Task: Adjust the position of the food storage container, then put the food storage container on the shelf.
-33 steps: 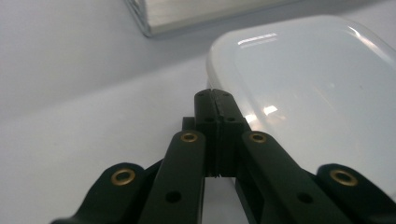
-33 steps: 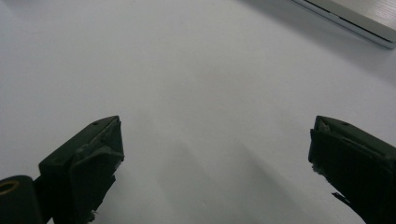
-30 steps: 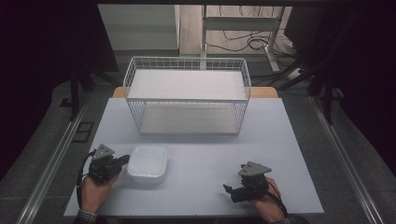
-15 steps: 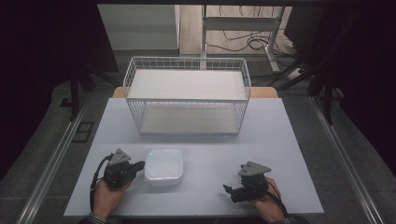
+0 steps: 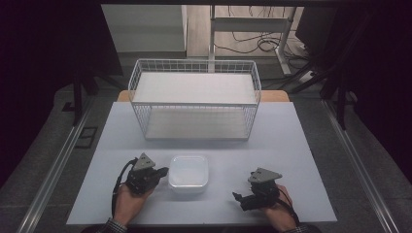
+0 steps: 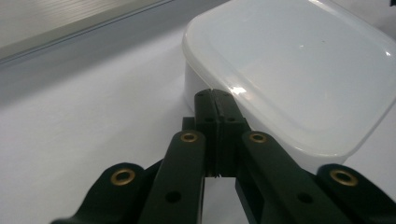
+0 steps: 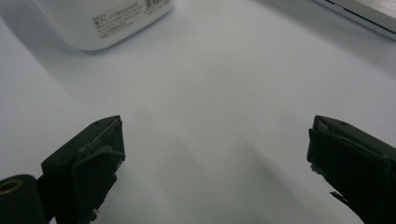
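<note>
Container (image 5: 188, 171), white plastic with its lid on, sits lower centre of the table (image 5: 291, 145). At its left edge the left gripper (image 5: 163, 171) presses closed, empty jaws. Lower right, the right gripper (image 5: 236, 197) gapes wide, holding nothing.

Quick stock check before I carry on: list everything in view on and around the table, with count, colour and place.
lidded container: one, translucent white, near edge of the table, between the two claws, left of centre
wire basket rack: one, white, two-tier with pale shelves, far middle of the table
table: one, pale grey-white top
cables: several, dark, on the floor beyond the table
desk legs: white, on the floor behind the rack
left claw: one, black, jaws shut, tips against the container's left side
right claw: one, black, jaws open with nothing between them, near right of the table, aimed towards the container
hands: two, one behind each claw at the near edge
</note>
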A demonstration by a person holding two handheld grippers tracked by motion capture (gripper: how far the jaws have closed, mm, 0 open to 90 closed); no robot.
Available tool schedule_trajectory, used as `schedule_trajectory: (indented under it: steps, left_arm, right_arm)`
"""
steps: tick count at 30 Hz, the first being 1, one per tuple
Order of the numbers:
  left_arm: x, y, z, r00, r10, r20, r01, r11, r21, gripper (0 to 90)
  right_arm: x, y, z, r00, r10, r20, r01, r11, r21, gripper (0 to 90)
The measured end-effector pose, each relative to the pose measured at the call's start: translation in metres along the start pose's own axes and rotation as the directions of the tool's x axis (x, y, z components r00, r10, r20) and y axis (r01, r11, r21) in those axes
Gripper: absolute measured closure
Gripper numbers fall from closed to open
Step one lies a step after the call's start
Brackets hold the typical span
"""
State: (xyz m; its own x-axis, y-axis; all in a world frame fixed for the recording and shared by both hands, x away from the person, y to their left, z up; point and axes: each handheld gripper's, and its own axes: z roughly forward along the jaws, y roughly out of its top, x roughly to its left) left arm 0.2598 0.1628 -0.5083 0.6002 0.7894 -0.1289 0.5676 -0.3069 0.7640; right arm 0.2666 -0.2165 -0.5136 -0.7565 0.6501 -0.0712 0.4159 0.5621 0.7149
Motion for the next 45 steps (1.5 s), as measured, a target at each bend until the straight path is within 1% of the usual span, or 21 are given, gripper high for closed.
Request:
schedule_trajectory:
  steps: [5,7,11,13,16,17,20,23,24,25,27,30,31,36,37,39,40,41,42,43,45]
  left_arm:
    - [-0.008,0.004,0.007,0.9998,0.012,0.014,-0.012,0.9999,-0.004,90.0]
    - [-0.011,0.006,0.01,0.9994,0.016,0.031,-0.016,0.9999,-0.005,90.0]
    - [-0.013,0.007,0.015,0.9985,0.022,0.051,-0.022,0.9997,-0.005,89.6]
    - [-0.009,0.006,0.012,0.9988,0.014,0.047,-0.013,0.9997,-0.02,81.3]
    - [-0.004,0.004,0.008,0.9996,0.006,0.027,-0.005,0.9997,-0.026,57.4]
    - [0.002,0.002,0.003,0.9999,0.006,0.008,-0.006,0.9996,-0.029,50.5]
    - [0.006,-0.002,0.001,0.9998,-0.007,0.018,0.007,0.9995,-0.031,32.2]
    - [0.012,-0.008,-0.002,0.9994,-0.02,0.029,0.021,0.999,-0.04,20.3]
    - [0.012,-0.008,-0.002,0.9994,-0.02,0.029,0.021,0.999,-0.04,17.3]
    - [0.013,-0.009,-0.003,0.9992,-0.02,0.036,0.021,0.9988,-0.045,17.3]
    - [0.014,-0.01,-0.004,0.9991,-0.02,0.039,0.022,0.9982,-0.056,10.9]
    - [0.015,-0.013,-0.005,0.9996,-0.009,0.027,0.011,0.9971,-0.075,6.9]
    - [0.016,-0.015,-0.005,0.9999,0.005,0.01,-0.005,0.9973,-0.074,6.1]
    - [0.018,-0.016,-0.005,0.9992,0.036,0.02,-0.034,0.9948,-0.096,5.2]
    - [0.017,-0.016,-0.005,0.9984,0.053,0.02,-0.051,0.9944,-0.093,4.3]
    - [0.015,-0.014,-0.005,0.998,0.06,0.021,-0.058,0.9948,-0.083,4.4]
    - [0.015,-0.014,-0.005,0.998,0.06,0.021,-0.058,0.9948,-0.083,4.4]
    - [0.014,-0.012,-0.006,0.9981,0.052,0.031,-0.05,0.9957,-0.078,4.4]
    - [0.014,-0.012,-0.006,0.9981,0.052,0.031,-0.05,0.9957,-0.078,4.4]
    - [0.012,-0.009,-0.008,0.998,0.044,0.045,-0.04,0.9959,-0.081,4.6]
    - [0.01,-0.006,-0.01,0.9974,0.044,0.057,-0.039,0.9951,-0.091,6.5]
  right_arm:
    - [0.0,0.0,0.001,1.0,0.004,-0.002,-0.004,1.0,0.001,3.8]
    - [0.0,0.0,0.001,1.0,0.001,-0.002,-0.001,1.0,0.003,3.9]
    - [0.0,0.0,0.001,1.0,0.002,-0.004,-0.002,1.0,0.002,3.9]
    - [0.0,0.0,0.0,1.0,0.006,-0.005,-0.006,1.0,0.002,3.9]
    - [-0.001,0.0,-0.001,1.0,0.007,-0.003,-0.007,1.0,-0.002,3.9]
    - [-0.002,-0.001,-0.001,0.9999,0.014,-0.003,-0.014,1.0,-0.006,3.9]
    - [-0.002,-0.001,-0.001,0.9998,0.019,-0.003,-0.019,1.0,-0.008,3.9]
    - [-0.003,-0.001,-0.002,0.9997,0.022,-0.008,-0.022,1.0,-0.019,3.9]
    - [-0.003,-0.001,-0.002,0.9997,0.022,-0.008,-0.022,1.0,-0.019,3.9]
    - [-0.003,-0.001,-0.002,0.9997,0.024,-0.01,-0.024,0.999,-0.024,3.9]
    - [-0.004,-0.001,-0.002,0.9994,0.033,-0.015,-0.033,0.999,-0.03,3.6]
    - [-0.005,0.0,-0.003,0.9983,0.056,-0.017,-0.056,0.997,-0.052,3.5]
    - [-0.005,0.001,-0.003,0.9977,0.065,-0.017,-0.066,0.996,-0.058,3.5]
    - [-0.005,0.003,-0.004,0.9957,0.09,-0.022,-0.091,0.993,-0.071,3.5]
    - [-0.005,0.005,-0.005,0.9952,0.096,-0.022,-0.097,0.992,-0.076,3.4]
    - [-0.006,0.008,-0.005,0.994,0.104,-0.033,-0.107,0.991,-0.081,3.3]
    - [-0.006,0.008,-0.005,0.994,0.104,-0.033,-0.107,0.991,-0.081,3.3]
    - [-0.006,0.012,-0.005,0.9913,0.119,-0.056,-0.124,0.988,-0.088,3.2]
    - [-0.006,0.012,-0.005,0.9913,0.119,-0.056,-0.124,0.988,-0.088,3.2]
    - [-0.006,0.016,-0.004,0.9895,0.127,-0.069,-0.133,0.987,-0.087,3.2]
    - [-0.005,0.02,-0.003,0.9868,0.14,-0.082,-0.147,0.986,-0.084,2.9]
